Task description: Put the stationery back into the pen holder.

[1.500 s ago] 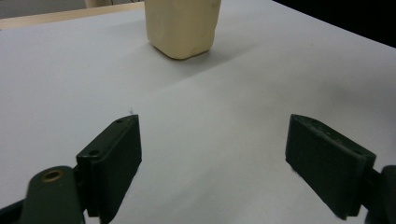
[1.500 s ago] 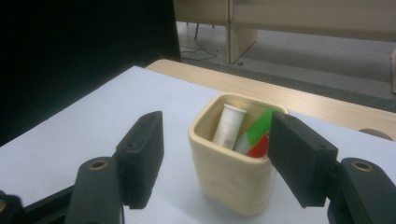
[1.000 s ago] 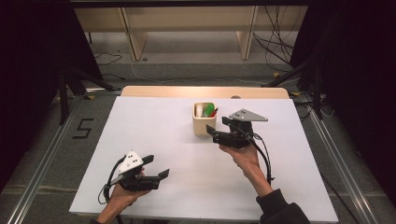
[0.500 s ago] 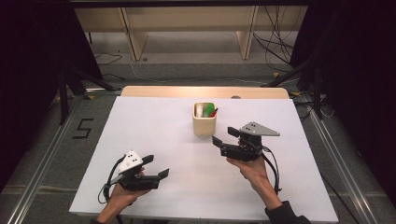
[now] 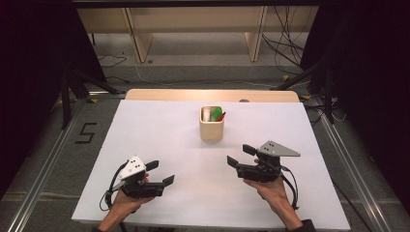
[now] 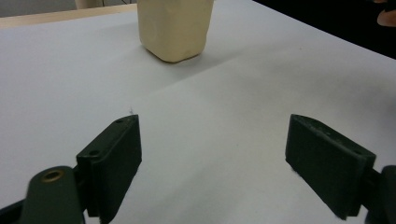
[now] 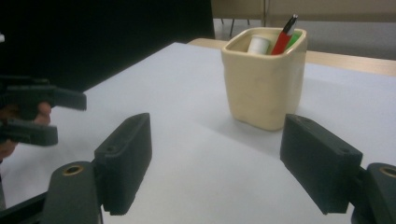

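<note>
Right gripper (image 5: 238,156): spread wide, jaws just opening, nothing inside.
Left gripper (image 5: 161,173): spread, holding nothing.
Cup (image 5: 212,123): pull back slowly, don't bump it.

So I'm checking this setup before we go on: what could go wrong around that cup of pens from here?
The cream cup stands free on the white table with a red pen leaning above its rim; a knock from the right tongs, open and empty, might tip it. The pens sit tight together, so pulling one could drag another out. The left tongs, also open, rest far off.
</note>
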Tool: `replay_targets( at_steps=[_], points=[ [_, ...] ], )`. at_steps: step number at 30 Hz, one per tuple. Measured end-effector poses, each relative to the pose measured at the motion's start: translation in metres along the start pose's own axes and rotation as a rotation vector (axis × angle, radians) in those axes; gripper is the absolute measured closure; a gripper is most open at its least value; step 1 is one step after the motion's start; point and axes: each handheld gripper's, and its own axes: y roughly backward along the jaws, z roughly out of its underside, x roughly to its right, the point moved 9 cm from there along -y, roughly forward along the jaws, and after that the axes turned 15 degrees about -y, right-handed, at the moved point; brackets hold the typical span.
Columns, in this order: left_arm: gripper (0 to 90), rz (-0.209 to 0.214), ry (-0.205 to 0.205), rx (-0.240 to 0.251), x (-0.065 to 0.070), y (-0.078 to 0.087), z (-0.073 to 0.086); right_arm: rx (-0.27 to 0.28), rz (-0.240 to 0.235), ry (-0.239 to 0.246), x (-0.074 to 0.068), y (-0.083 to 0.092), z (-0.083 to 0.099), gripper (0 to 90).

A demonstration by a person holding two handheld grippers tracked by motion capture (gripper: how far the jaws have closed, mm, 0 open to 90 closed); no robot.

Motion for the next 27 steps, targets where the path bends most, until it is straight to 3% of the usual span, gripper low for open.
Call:
replay_targets(
  at_steps=[8,11,27],
  points=[
    [18.0,0.017,0.000,0.004,0.003,0.000,-0.001,-0.003,-0.019,0.014,-0.002,0.017,0.019,24.7],
    [18.0,0.040,0.035,0.026,0.005,0.001,-0.004,0.000,-0.018,0.027,-0.001,0.021,0.023,24.6],
    [18.1,0.045,0.022,0.026,0.006,0.002,-0.003,-0.023,0.012,0.017,0.010,0.040,0.050,19.4]
  ],
)
